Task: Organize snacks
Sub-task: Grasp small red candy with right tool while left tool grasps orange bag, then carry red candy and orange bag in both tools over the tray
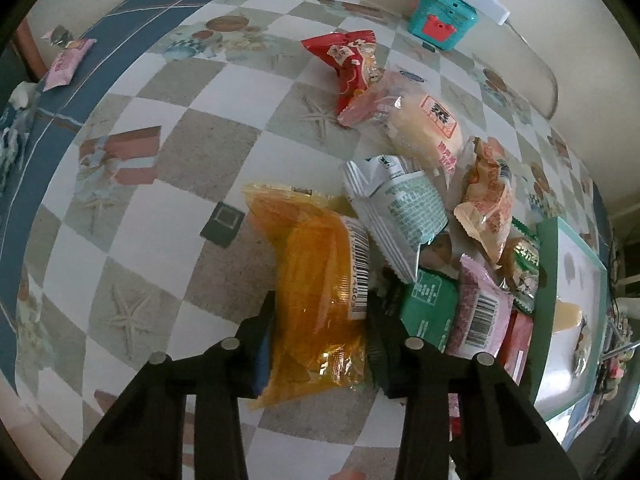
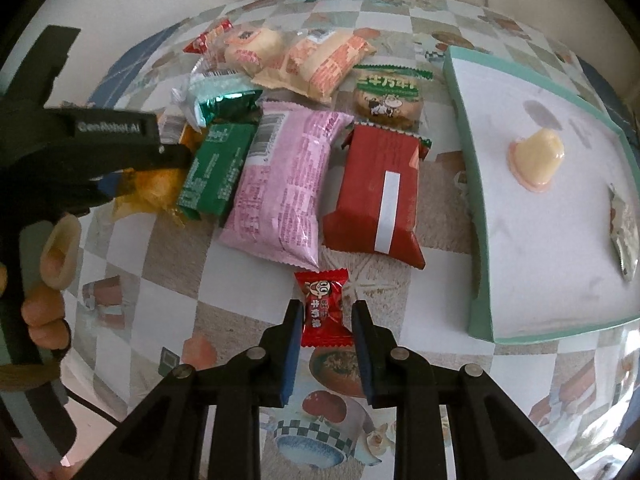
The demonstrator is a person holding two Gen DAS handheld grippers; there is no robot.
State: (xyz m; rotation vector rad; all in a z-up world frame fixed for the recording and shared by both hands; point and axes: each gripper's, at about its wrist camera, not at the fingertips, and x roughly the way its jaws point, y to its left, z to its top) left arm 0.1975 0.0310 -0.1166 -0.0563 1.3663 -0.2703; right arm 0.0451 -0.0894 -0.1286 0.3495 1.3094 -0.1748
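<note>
I read "GenRobot.AI" on the left gripper body. Barcode digits on the orange snack bag look like "7480", partly cut off. Other packet print is too blurred.

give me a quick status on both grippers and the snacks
Left gripper shut on orange packet. Right gripper open around red candy, not gripped. Tray right, nothing between.

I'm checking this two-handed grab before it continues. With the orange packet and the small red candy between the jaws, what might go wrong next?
1. The orange packet lies against the white-green packet and the green packet; lifting it with the left gripper may drag them.
2. The red candy is small and sits loosely inside the right gripper, whose jaws look open; it may slip or twist on closing.
</note>
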